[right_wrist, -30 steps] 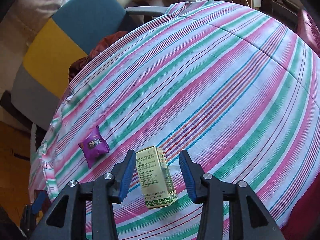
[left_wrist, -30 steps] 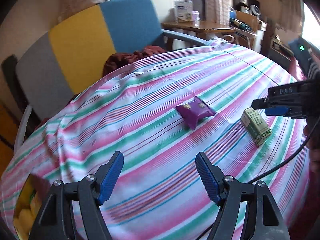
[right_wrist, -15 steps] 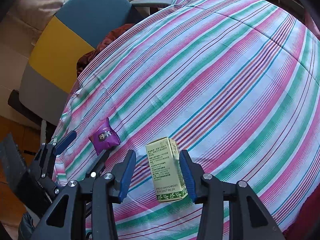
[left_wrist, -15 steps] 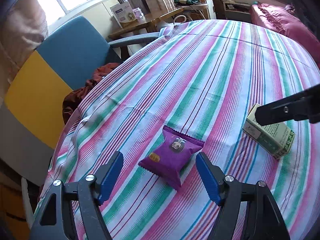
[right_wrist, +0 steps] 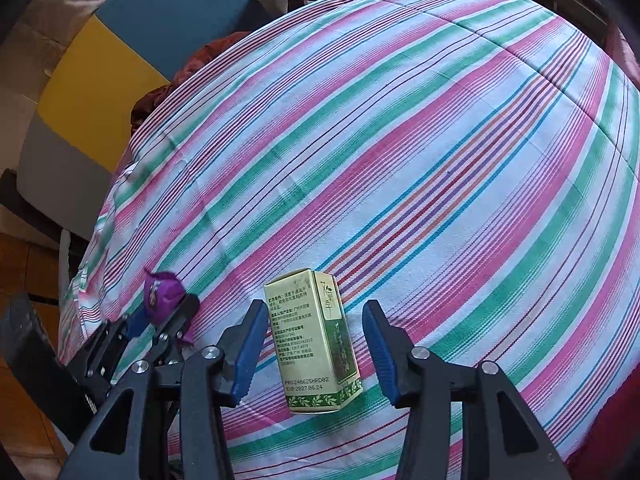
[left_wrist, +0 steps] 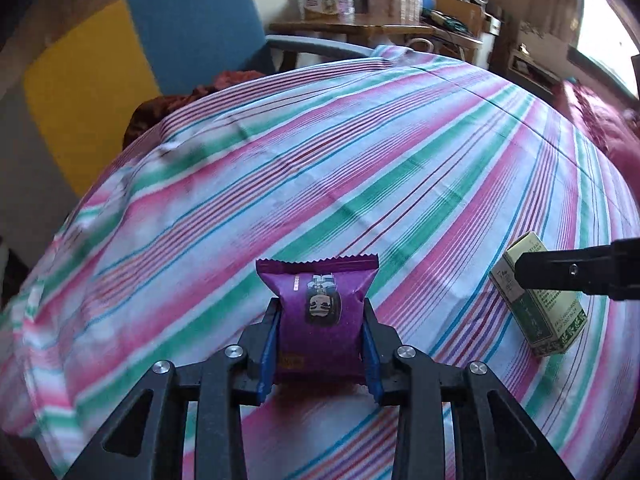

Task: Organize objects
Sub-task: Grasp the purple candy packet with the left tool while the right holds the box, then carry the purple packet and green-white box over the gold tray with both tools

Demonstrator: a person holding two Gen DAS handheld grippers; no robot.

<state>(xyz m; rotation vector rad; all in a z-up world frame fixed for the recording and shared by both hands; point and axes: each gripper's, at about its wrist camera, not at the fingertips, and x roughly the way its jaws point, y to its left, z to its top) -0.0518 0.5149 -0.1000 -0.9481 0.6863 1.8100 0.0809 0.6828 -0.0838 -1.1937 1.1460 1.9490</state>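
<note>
Left gripper point(left_wrist: 320, 344): we see its blue pads clamped on both sides of the purple snack packet point(left_wrist: 318, 312), jaws drawn in tight on it; in the right wrist view the same gripper point(right_wrist: 160, 320) sits at 9 o'clock with the packet point(right_wrist: 162, 294) pinched at its tip.
Purple snack packet: we find it at the centre bottom of the left wrist view, its crimped top edge pointing to 12 o'clock, over the striped cloth point(left_wrist: 360, 184).
Right gripper point(right_wrist: 316, 352): we see its jaws parted, having just been opening, one blue pad on each side of the green box point(right_wrist: 314, 340) with a gap showing on both sides; neither pad presses on it.
Green box: we see it lying on the cloth point(right_wrist: 400, 140) between those pads; from the left wrist view it point(left_wrist: 540, 316) lies at 3 o'clock, partly behind a black finger of the right gripper point(left_wrist: 576, 276).
Chair point(left_wrist: 120, 64): at 10 o'clock beyond the cloth, with yellow and blue panels.
Wooden table point(left_wrist: 352, 28): at 12 o'clock, farthest back.
</note>
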